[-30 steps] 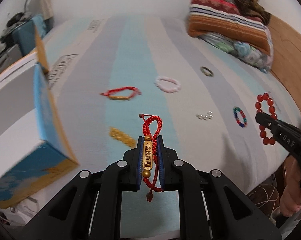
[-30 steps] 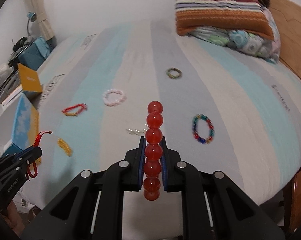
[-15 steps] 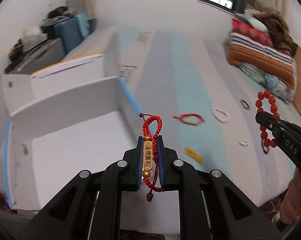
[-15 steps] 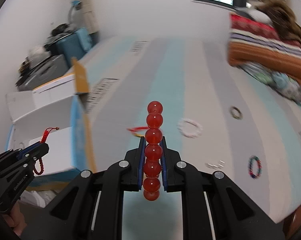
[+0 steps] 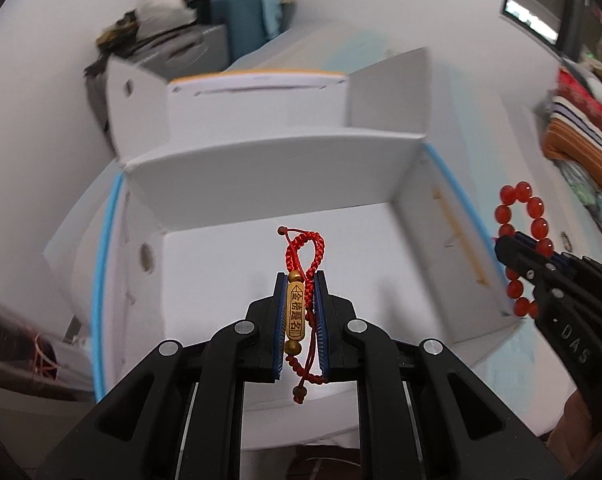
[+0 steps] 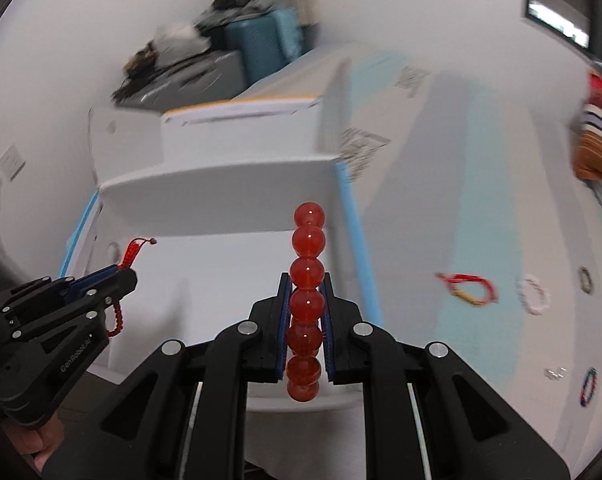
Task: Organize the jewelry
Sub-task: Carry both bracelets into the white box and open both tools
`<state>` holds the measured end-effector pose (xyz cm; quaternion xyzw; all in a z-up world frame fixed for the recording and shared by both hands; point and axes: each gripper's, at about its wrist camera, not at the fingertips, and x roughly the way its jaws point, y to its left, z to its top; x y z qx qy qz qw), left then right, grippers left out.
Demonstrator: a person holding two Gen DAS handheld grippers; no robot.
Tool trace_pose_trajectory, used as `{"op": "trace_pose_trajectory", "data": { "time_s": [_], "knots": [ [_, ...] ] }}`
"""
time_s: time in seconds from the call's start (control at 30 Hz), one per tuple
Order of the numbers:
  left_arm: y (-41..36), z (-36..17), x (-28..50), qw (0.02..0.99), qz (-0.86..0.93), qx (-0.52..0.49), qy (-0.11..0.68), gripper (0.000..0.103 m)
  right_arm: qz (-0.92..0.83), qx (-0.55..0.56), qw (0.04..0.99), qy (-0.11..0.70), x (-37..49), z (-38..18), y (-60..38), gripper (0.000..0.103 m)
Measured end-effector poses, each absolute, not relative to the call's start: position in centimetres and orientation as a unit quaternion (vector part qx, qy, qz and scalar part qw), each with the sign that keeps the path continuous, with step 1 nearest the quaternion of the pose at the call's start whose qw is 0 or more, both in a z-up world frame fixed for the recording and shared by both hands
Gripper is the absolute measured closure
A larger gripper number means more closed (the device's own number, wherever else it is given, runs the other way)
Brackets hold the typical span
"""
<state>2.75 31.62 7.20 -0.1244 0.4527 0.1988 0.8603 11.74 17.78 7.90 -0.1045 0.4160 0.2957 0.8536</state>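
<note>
Both grippers swung off the striped bed toward the white box; a second back, loose jewelry on the bed filled each view, and the box interior does so presently.

Left gripper [image 5: 300, 280]: jaws clamped on red cord bracelet [image 5: 305, 276] with gold charm bar, cord loop sticking out at 12 o'clock, tail knot hanging at 6. White box [image 5: 421, 248] floor lies directly beyond the tips.

Right gripper [image 6: 305, 280]: jaws pinched on red bead bracelet [image 6: 307, 276], beads stacked in a line between the pads. Box wall at 12, left gripper at 9 o'clock.

Still on bed [image 6: 453, 184], 3 o'clock in right view: red-and-gold cord bracelet [image 6: 469, 289], white bead bracelet [image 6: 535, 294], multicolour bracelet [image 6: 589, 391].

Advice: lower each tip inside the walls before releasing; drop apart so cord and beads don't tangle; keep the grippers from colliding.
</note>
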Motion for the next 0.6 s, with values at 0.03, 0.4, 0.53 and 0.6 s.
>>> {"op": "trace_pose_trajectory", "data": {
  "time_s": [0.03,0.4,0.53,0.6],
  "knots": [
    [32.4,6.7,2.6,0.855,0.205,-0.128,0.459,0.091,0.3,-0.109,0.848,0.423,11.9,7.4,18.8,0.09],
    [37.4,0.5,3.7,0.79,0.211,-0.184,0.546,0.091,0.287,-0.149,0.787,0.526,14.5,1.2,24.8,0.09],
    [38.1,-0.6,3.8,0.776,0.207,-0.196,0.562,0.091,0.277,-0.154,0.776,0.545,15.3,-0.3,25.4,0.09],
    [38.1,-0.6,3.8,0.774,0.21,-0.19,0.566,0.091,0.274,-0.151,0.77,0.556,15.7,-0.9,25.6,0.09]
  ]
}}
